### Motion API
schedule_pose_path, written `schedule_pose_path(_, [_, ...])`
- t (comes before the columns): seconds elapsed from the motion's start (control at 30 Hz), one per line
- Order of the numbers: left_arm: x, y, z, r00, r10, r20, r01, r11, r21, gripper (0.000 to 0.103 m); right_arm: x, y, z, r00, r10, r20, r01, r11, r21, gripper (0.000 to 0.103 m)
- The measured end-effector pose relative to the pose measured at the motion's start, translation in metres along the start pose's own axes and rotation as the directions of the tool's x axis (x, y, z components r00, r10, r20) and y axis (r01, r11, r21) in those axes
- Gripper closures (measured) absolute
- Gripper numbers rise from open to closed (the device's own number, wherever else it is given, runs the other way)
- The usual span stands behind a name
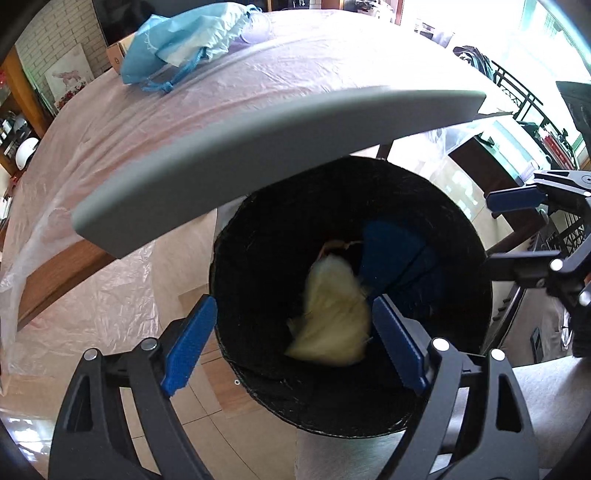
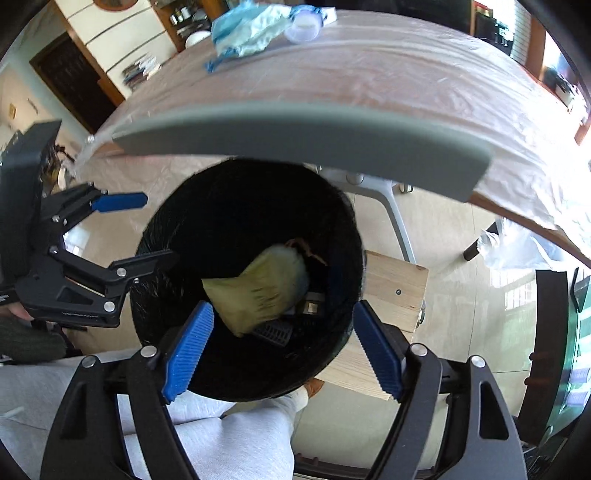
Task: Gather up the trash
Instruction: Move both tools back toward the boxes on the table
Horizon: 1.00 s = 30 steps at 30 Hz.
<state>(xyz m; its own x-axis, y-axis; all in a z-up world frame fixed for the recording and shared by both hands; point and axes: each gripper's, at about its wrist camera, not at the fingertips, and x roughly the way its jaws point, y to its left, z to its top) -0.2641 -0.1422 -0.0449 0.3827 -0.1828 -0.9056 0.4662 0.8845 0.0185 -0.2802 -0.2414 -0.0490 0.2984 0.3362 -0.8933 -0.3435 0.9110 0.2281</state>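
Left wrist view: the left gripper (image 1: 291, 339) fills the bottom of the frame, its two blue pads (image 1: 190, 345) spread wide with nothing pressed between them. Seen through the gap, a blurred pale yellowish wad of trash (image 1: 332, 314) lies loose inside a black bin (image 1: 461, 258), which takes up the centre and lower right. A dark blue piece (image 1: 395, 254) lies just beside the wad in the bin. At the right edge the right gripper (image 1: 513, 229) hovers above the bin's rim.

Right wrist view: the right gripper (image 2: 282, 352) sits at the bottom, its blue pads (image 2: 188, 354) also wide apart and holding nothing. The same yellowish wad (image 2: 258, 291) shows in the bin (image 2: 159, 295) at frame centre, among darker items. The left gripper (image 2: 129, 229) reaches in from the left edge.

Across the top of both views curves a grey-edged table (image 1: 258, 122) under clear plastic sheeting. At its far side, upper left of the frame, lie a crumpled light blue bag (image 1: 177, 40) and a small pale cup (image 2: 303, 26).

This reads as the drop step: the wad is in the bin and both grippers are free. Next, one gripper would need to rise over the table edge, reach the far side and close on the blue bag.
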Motion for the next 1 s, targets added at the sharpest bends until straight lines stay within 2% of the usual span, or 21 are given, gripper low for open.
schedule_pose_path(0.1, [-0.012, 0.002, 0.003, 1.000, -0.006, 0.028, 0.006, 1.000, -0.002, 0.015, -0.014, -0.001, 0.001, 1.000, -0.007, 0.030, 0.007, 1.000, 0.000, 0.022])
schedule_pose_path(0.23, [-0.046, 0.005, 0.011, 0.993, -0.013, 0.118, 0.012, 1.000, 0.012, 0.014, -0.045, -0.001, 0.009, 0.995, -0.012, 0.103, 0.014, 1.000, -0.012, 0.017])
schedule_pose_path(0.3, [-0.069, 0.009, 0.020, 0.982, -0.012, 0.188, 0.009, 1.000, 0.016, 0.006, -0.063, 0.000, 0.018, 0.986, -0.031, 0.164, 0.034, 0.999, -0.018, 0.009])
schedule_pose_path(0.37, [-0.087, 0.017, 0.029, 0.966, 0.012, 0.257, -0.014, 1.000, 0.006, 0.003, -0.075, 0.004, 0.037, 0.973, -0.058, 0.224, 0.060, 0.998, -0.004, 0.004])
schedule_pose_path(0.47, [-0.104, 0.032, 0.047, 0.946, 0.071, 0.315, -0.063, 0.997, -0.033, 0.002, -0.085, 0.001, 0.067, 0.959, -0.086, 0.271, 0.077, 0.996, 0.044, 0.004])
schedule_pose_path(0.6, [-0.111, 0.064, 0.076, 0.932, 0.126, 0.341, -0.107, 0.991, -0.074, 0.002, -0.087, -0.012, 0.112, 0.956, -0.021, 0.294, -0.018, 0.991, 0.130, 0.004])
schedule_pose_path(0.67, [-0.111, 0.081, 0.089, 0.925, 0.159, 0.346, -0.138, 0.987, -0.083, 0.002, -0.084, -0.015, 0.139, 0.953, -0.010, 0.304, -0.041, 0.986, 0.161, 0.004])
schedule_pose_path(0.8, [-0.103, 0.112, 0.114, 0.911, 0.218, 0.350, -0.203, 0.976, -0.080, 0.002, -0.076, -0.007, 0.192, 0.952, -0.039, 0.305, -0.014, 0.986, 0.168, 0.004])
schedule_pose_path(0.93, [-0.086, 0.142, 0.137, 0.914, 0.231, 0.333, -0.220, 0.973, -0.071, 0.002, -0.056, 0.008, 0.244, 0.954, -0.098, 0.283, 0.057, 0.987, 0.149, 0.004])
schedule_pose_path(1.0, [-0.078, 0.155, 0.148, 0.916, 0.229, 0.329, -0.221, 0.973, -0.063, 0.002, -0.043, 0.009, 0.267, 0.961, -0.099, 0.257, 0.058, 0.985, 0.164, 0.004])
